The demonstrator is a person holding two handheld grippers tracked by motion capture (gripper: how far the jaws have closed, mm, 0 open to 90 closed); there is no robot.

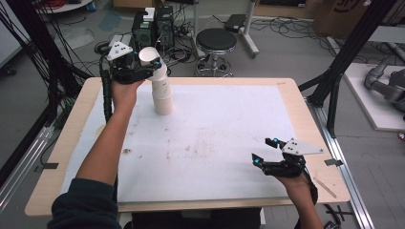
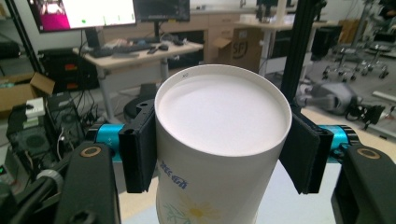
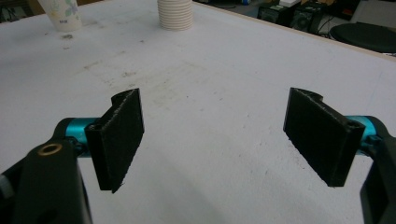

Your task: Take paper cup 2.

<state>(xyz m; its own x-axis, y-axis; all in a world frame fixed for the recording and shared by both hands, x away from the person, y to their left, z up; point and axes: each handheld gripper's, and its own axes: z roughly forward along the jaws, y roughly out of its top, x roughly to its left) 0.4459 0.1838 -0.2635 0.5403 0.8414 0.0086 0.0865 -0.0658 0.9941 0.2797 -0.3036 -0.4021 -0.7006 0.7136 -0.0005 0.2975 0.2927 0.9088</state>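
- Cup (image 2: 219, 140): clamped at both sides just under the rim by the left gripper (image 1: 143, 72), above the cup stack (image 1: 162, 98) at the table's (image 1: 286, 95) far-left area; probably so one cup can be separated.
- Right gripper (image 1: 268, 151): jaws spread, empty, idle at the near-right edge.
- Left gripper view: reveals pad contact and flower print.
- Right gripper view: reveals a separate printed cup (image 3: 60, 16) beside the stack.

White paper cup (image 2: 219, 140), flower-printed, upside down, atop the cup stack (image 1: 161, 93).
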